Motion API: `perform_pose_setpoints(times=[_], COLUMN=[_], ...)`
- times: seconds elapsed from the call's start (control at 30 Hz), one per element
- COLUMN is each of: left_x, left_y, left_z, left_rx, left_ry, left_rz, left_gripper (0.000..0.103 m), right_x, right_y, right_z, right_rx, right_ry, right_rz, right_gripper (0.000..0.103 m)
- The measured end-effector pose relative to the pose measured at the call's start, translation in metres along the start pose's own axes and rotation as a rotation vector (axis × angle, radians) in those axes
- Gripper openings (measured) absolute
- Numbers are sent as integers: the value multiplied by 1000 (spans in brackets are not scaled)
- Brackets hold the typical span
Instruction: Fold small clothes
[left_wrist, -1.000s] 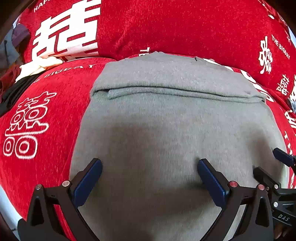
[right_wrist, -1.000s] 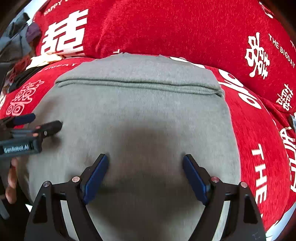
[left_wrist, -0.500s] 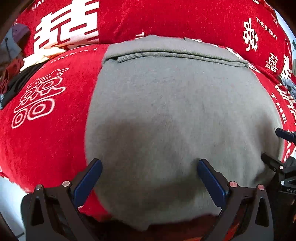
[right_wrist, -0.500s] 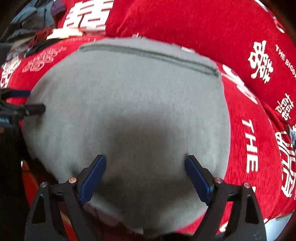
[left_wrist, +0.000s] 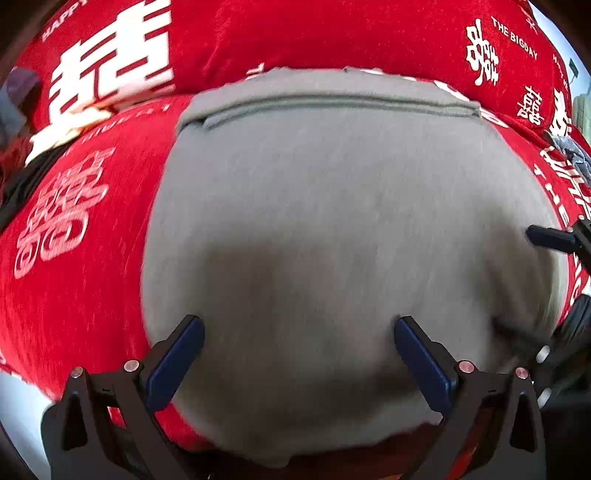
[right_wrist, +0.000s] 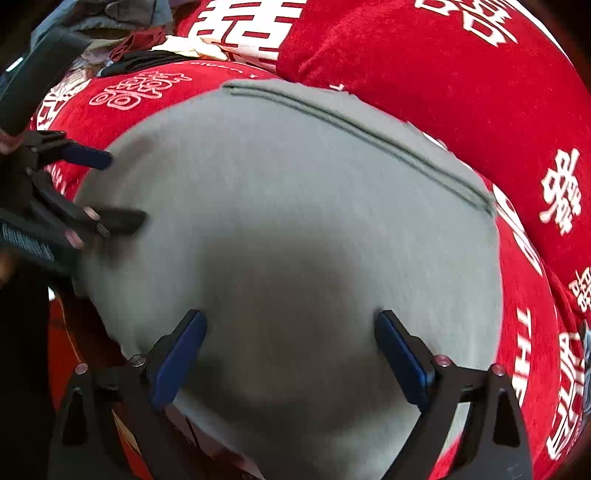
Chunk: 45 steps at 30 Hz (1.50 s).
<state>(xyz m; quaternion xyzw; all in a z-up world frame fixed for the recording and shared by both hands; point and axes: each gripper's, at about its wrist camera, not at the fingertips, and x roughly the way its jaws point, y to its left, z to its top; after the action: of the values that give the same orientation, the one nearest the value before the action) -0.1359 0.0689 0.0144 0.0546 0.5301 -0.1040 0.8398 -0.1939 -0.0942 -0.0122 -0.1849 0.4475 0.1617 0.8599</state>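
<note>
A grey knit garment lies flat on the red seat cushion, with a folded band along its far edge. Its near hem drapes over the cushion's front. My left gripper hovers open over the garment's near left part, with nothing between its blue pads. My right gripper stands wide over the near right part. Its jaws are opening and only flat cloth shows below them. Each gripper shows in the other's view: the right gripper at the right edge, the left gripper at the left.
A red back cushion with white characters rises behind the garment. A heap of other clothes lies at the far left of the sofa. Pale floor shows beyond the seat's front edge. A hand grips the left tool.
Both grippers have drawn back toward the garment's near hem, which now shows over the cushion's front. The right view has rolled, tilting the garment. Right jaws stand slightly wider.
</note>
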Motion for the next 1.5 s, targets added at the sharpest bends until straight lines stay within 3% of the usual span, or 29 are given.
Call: perform_pose_setpoints(times=[0.1, 0.23, 0.3, 0.4, 0.53, 0.67, 0.8, 0.97, 1.03, 1.1, 1.13, 1.2, 1.3, 1.33, 1.4, 1.43, 1.47, 1.5], left_x=[1, 2, -6, -24, -24, -4, 2, -1, -7, -3, 3, 13, 16, 15, 13, 12, 9, 5], left_y=[5, 18, 24, 30, 26, -6, 0, 47, 66, 78, 83, 80, 58, 51, 40, 40, 39, 41], left_z=[-16, -29, -29, -26, -15, -9, -20, -37, -44, -50, -53, -54, -49, -47, -45, -45, -46, -43], left_rx=[-7, -61, -75, -94, -176, -79, -87, -290, -373, -429, -459, -451, -337, -303, -262, -260, -258, -255], left_ry=[44, 131, 129, 51, 31, 52, 84, 162, 154, 179, 211, 264, 276, 271, 265, 260, 252, 243], left_rz=[8, 2, 20, 74, 16, 20, 21, -37, 3, 3, -48, -104, -133, -126, -134, -134, -144, -150], left_gripper=[103, 103, 103, 103, 103, 103, 103, 103, 103, 103, 103, 103, 103, 96, 88, 80, 74, 57], right_x=[-10, -13, -12, -23, -26, -8, -6, -22, -33, -33, -32, -28, -22, -24, -25, -27, -27, -28], right_y=[0, 7, 11, 17, 26, 36, 18, -13, -32, -51, -61, -70, -70, -67, -62, -61, -62, -65], right_z=[-30, -57, -61, -54, -21, -2, -13, -54, -68, -75, -81, -88, -92, -91, -90, -89, -89, -89], right_rx=[-54, -154, -183, -191, -148, -135, -46, 58, 146, 245, 304, 358, 388, 376, 353, 339, 341, 364], right_ry=[-4, 55, 98, 61, -30, -39, -5, 62, 81, 103, 116, 137, 159, 147, 135, 136, 133, 125], right_rz=[-35, -127, -169, -182, -127, -113, -61, -112, -118, -66, -19, 52, 96, 122, 122, 94, 95, 133], right_gripper=[94, 94, 94, 95, 95, 95, 95, 95, 95, 95, 95, 95, 94, 89, 66, 36, 16, 16])
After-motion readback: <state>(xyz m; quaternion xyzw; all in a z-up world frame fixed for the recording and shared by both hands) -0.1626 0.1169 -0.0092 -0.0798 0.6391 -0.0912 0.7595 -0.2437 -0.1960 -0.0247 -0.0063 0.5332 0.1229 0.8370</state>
